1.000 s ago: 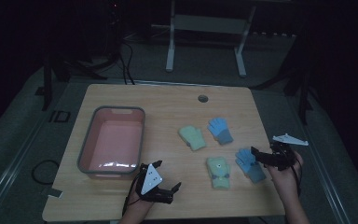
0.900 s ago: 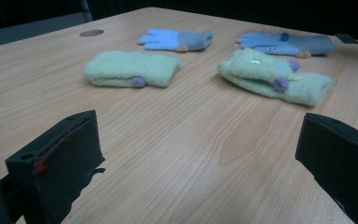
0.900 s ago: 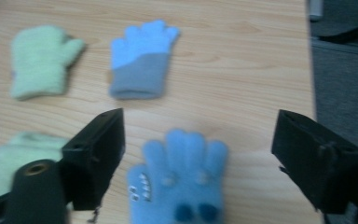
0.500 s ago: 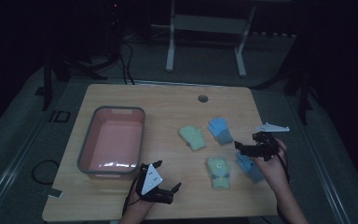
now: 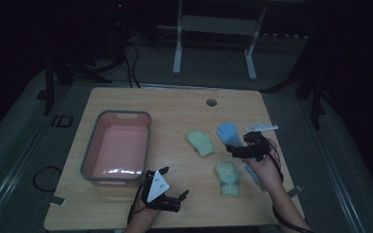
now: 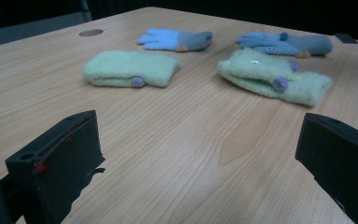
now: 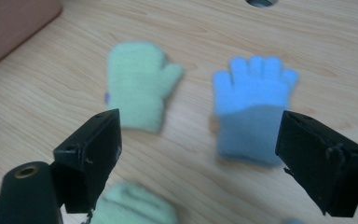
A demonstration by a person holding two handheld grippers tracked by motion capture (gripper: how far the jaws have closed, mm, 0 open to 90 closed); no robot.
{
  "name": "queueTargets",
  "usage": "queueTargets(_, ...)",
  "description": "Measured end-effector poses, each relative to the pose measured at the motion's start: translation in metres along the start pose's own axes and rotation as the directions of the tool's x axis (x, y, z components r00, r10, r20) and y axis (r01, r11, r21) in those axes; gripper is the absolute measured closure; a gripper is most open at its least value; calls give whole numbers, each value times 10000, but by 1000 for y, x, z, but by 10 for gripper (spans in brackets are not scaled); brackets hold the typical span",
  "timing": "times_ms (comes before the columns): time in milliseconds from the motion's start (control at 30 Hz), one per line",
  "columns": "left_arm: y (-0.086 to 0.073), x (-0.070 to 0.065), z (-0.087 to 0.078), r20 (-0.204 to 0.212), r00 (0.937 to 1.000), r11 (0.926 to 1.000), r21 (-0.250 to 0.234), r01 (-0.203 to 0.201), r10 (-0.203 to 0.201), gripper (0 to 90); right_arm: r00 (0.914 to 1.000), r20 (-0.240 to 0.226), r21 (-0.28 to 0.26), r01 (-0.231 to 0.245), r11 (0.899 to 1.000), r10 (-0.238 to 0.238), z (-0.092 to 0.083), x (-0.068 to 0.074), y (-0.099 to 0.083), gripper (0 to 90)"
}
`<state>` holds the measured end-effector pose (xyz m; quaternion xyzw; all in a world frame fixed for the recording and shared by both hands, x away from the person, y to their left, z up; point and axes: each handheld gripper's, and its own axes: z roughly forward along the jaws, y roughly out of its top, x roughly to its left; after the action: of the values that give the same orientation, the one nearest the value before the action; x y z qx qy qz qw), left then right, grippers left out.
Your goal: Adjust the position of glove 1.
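Four small gloves on the wooden table (image 5: pixel 175 104), a pink tub (image 5: pixel 118 145) off to the left. Right gripper (image 5: pixel 236 149) up over the far blue glove (image 5: pixel 228 132), jaws wide open and holding nothing. Seen along the right gripper's own jaws: blue glove (image 7: pixel 252 106) just ahead and a bit toward the right-hand jaw, flat on the wood, fingers pointing away, grey cuff nearest. So, long way of the glove running straight out from the jaws, cuff end first. Likely best to come down on the cuff and pinch across it, side to side.

Far green mitten (image 7: pixel 140 81) beside it, toward the other jaw, not touching the blue one. Near green mitten (image 5: pixel 227 178) lower down, just next to the right hand, with the second blue glove (image 6: pixel 284 44) behind it in the left gripper view.

Left gripper (image 5: pixel 175 199) low at the near edge, jaws open too, empty. Well apart from every glove, so the right one much nearer to the blue glove. Tub to the left of it all, well apart from that glove.
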<state>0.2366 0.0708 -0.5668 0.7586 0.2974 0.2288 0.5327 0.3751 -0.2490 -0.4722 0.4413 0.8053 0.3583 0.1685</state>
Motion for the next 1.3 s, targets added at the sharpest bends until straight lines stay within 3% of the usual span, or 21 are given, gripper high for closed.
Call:
queueTargets(433, 0, 0, 0, 22, 10000, 10000, -21, -9, 9, 3, 9970, -548, 459, 572, 9973, -547, 29, 29, 24, 204)
queueTargets(667, 0, -1, 0, 8, 10000, 10000, -18, -60, 60, 3, 9925, -1022, 1000, 779, 9919, -676, 59, 45, 32, 274)
queueTargets(800, 0, -1, -1, 7, 10000, 10000, -36, -60, 60, 3, 9914, -1108, 1069, 811, 9910, -691, 68, 49, 36, 323)
queueTargets(933, 0, 0, -1, 31, 10000, 10000, -50, -44, 45, 3, 9920, -1042, 1389, 861, 9866, -719, 85, 52, 41, 435)
queueTargets(1000, 0, 0, -1, 35, 10000, 10000, -56, -51, 51, 3, 9902, -1227, 1516, 850, 9848, -666, 91, 52, 44, 498)
queueTargets(1100, 0, 0, -1, 48, 10000, 10000, -57, -42, 42, 3, 9895, -1172, 1547, 1026, 9826, -849, 97, 54, 47, 529)
queueTargets(1300, 0, 0, -1, 86, 10000, 10000, -67, -22, 22, 3, 9859, -952, 2115, 1551, 9650, -1376, 114, 54, 49, 556)
